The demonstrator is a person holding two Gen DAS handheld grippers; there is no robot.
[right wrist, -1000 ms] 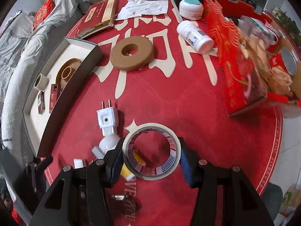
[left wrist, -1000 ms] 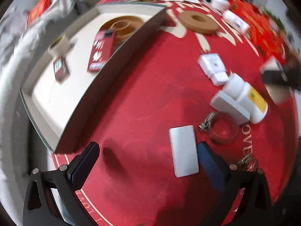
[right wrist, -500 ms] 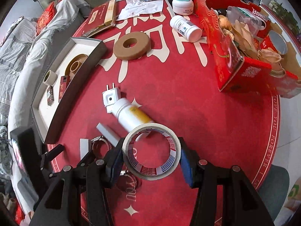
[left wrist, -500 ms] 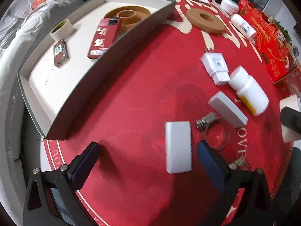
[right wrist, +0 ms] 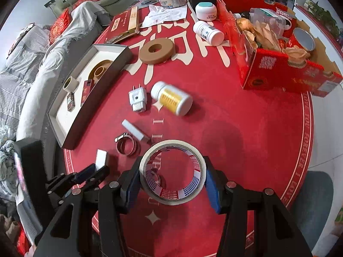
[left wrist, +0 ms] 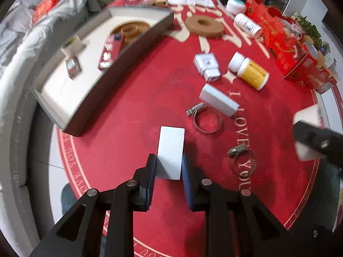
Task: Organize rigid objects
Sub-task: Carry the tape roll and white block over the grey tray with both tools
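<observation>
My left gripper (left wrist: 168, 166) is shut on a flat white block (left wrist: 171, 150), holding its near end just above the red table mat (left wrist: 128, 111). The same grip shows in the right wrist view, with the white block (right wrist: 101, 158) at lower left. My right gripper (right wrist: 172, 184) is shut on a roll of printed tape (right wrist: 172, 171) and holds it above the mat. The grey tray (left wrist: 64, 85) with a white floor lies to the left and holds tape rolls and small red boxes.
On the mat lie two hose clamps (left wrist: 206, 117), another white block (left wrist: 218, 99), a white plug adapter (left wrist: 206, 65), a yellow-labelled bottle (left wrist: 248, 70), a brown ring (left wrist: 204, 25) and a white bottle (left wrist: 247, 24). A red gift box (right wrist: 278, 49) stands at the right.
My left gripper has closed on the flat white block, which lay between the open jaws before. My right gripper has drawn back with the tape roll still in it.
</observation>
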